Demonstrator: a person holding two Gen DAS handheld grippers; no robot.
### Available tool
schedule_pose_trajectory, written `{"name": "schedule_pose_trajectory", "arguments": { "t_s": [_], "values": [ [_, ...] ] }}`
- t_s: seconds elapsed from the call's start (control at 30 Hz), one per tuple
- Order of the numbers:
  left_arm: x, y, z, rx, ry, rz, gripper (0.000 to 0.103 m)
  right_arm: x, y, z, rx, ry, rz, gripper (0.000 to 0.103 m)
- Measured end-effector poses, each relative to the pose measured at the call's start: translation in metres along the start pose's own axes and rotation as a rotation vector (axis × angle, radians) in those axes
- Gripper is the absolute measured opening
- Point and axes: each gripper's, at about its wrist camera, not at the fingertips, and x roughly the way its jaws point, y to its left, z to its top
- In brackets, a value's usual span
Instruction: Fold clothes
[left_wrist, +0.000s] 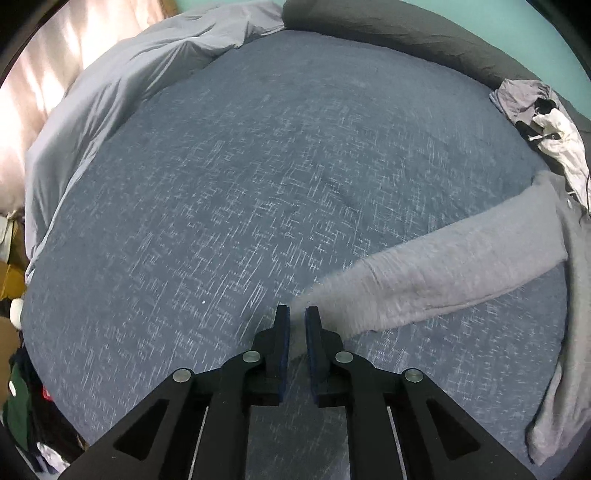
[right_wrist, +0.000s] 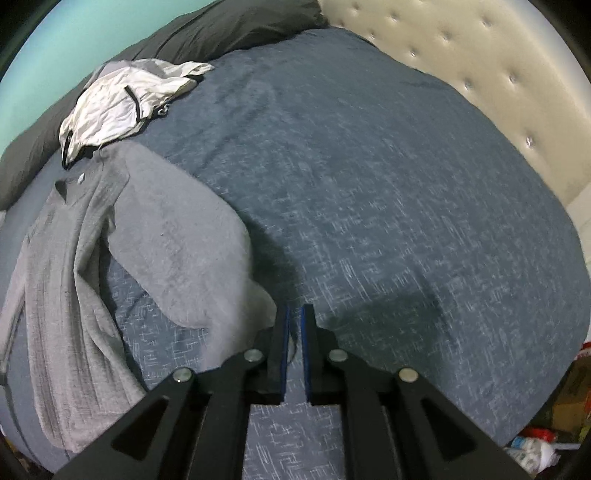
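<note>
Sweater (right_wrist: 66, 280), grey: sleeves stretch from lower centre toward frame edges, cuffs at both claws. Left claw (left_wrist: 298, 314) nearly together, empty; right claw (right_wrist: 295, 314) together.

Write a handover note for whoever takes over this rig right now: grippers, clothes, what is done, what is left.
Left gripper: jaws slightly apart, nothing between them; the end of one sweater sleeve lies at its tips.
Right gripper: shut; the other sleeve ends at its tips, and I cannot tell if it is pinched.
Grey sweater: on the bed, body rumpled, sleeves stretched out to either side.
White garment: crumpled beyond the sweater's collar.
Done: sleeves spread; no fold shows.
Left: fold the sweater, then the white garment.
</note>
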Motion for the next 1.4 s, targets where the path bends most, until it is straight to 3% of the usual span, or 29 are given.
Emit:
{"name": "schedule_pose_trajectory", "arguments": {
  "t_s": [0.17, 0.3, 0.47, 0.6, 0.87, 0.9, 1.03, 1.23, 1.4],
  "values": [
    [-0.023, -0.006, -0.008, -0.011, -0.021, -0.050, 0.010, -0.004, -0.016, -0.008, 0.052, 0.024, 0.123, 0.009],
    [-0.037, -0.023, -0.014, 0.014, -0.036, -0.077, 0.011, -0.005, 0.008, -0.021, -0.051, 0.046, 0.193, 0.037],
    [-0.049, -0.049, -0.021, 0.037, -0.046, -0.125, 0.013, -0.002, 0.040, -0.035, -0.117, 0.077, 0.238, 0.042],
    [-0.055, -0.069, -0.028, 0.072, -0.047, -0.164, 0.018, 0.010, 0.062, -0.043, -0.151, 0.100, 0.212, 0.043],
    [-0.053, -0.079, -0.036, 0.098, -0.041, -0.152, 0.018, 0.044, 0.075, -0.050, -0.122, 0.135, 0.127, 0.043],
    [-0.053, -0.078, -0.036, 0.098, -0.040, -0.146, 0.018, 0.047, 0.075, -0.050, -0.119, 0.135, 0.125, 0.041],
    [-0.055, -0.076, -0.033, 0.098, -0.036, -0.131, 0.018, 0.049, 0.075, -0.050, -0.169, 0.120, 0.101, 0.008],
    [-0.064, -0.084, -0.030, 0.094, -0.038, -0.151, 0.019, 0.028, 0.047, -0.043, -0.202, 0.058, 0.107, 0.004],
    [-0.073, -0.103, -0.029, 0.129, -0.043, -0.156, 0.019, 0.009, 0.001, -0.032, -0.200, 0.022, 0.080, 0.004]
  ]
}}
